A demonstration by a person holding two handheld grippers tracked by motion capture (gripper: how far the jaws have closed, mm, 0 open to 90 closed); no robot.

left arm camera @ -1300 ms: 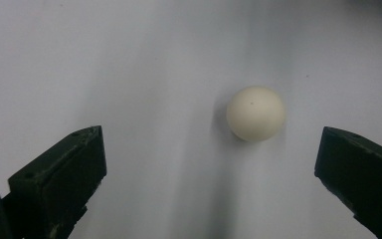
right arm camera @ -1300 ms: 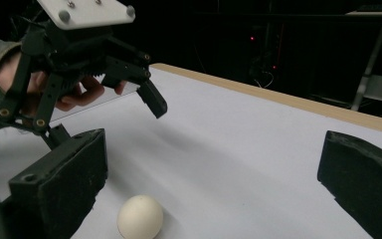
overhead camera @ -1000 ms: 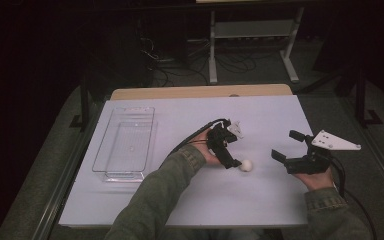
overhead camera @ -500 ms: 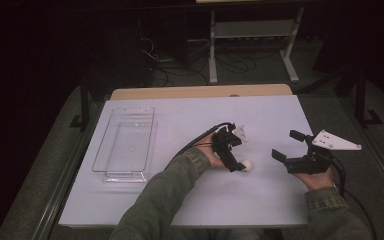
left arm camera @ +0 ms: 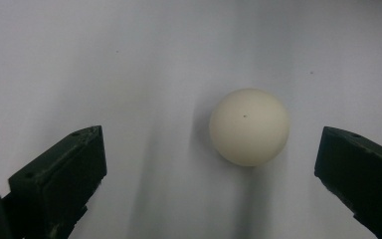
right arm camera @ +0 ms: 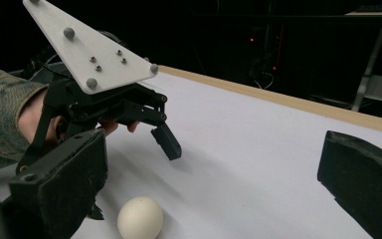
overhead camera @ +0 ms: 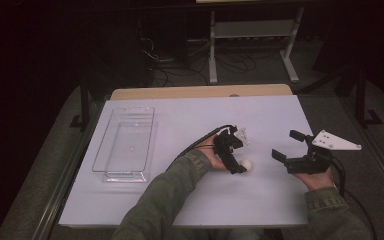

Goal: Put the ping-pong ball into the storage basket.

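While spread across most of the high view, white table (overhead camera: pixel 190 200) carrying, at its left, clear plastic tray (overhead camera: pixel 125 145) lying flat and well apart from both hands

At centre, green-sleeved left arm (overhead camera: pixel 165 195) reaching in from the bottom edge, holding left gripper (overhead camera: pixel 237 162) tilted down toward the tabletop, cable trailing back along the sleeve

To the right, right gripper (overhead camera: pixel 286 145) held level just above the table, grey three-cornered plate (overhead camera: pixel 336 141) on top, jaws spread wide and aimed leftward toward the other hand, nothing between them

Seen from the right gripper view: left gripper (right arm camera: pixel 129 169) hanging over the table with its own plate (right arm camera: pixel 92 47) uppermost, one black jaw slanting down beyond the small white ball (right arm camera: pixel 140 218), ball resting on the table surface below it

Seen from the left gripper view: ball (left arm camera: pixel 249 127) sitting on the bare white surface between the two black jaws, nearer the right-hand jaw than the left-hand one, clear gaps on both sides, touching neither; jaws parted wide, gripping nothing

From above, ball (overhead camera: pixel 247 164) lying near the middle of the table, just beside the left gripper's tips, between the two grippers and well apart from the tray
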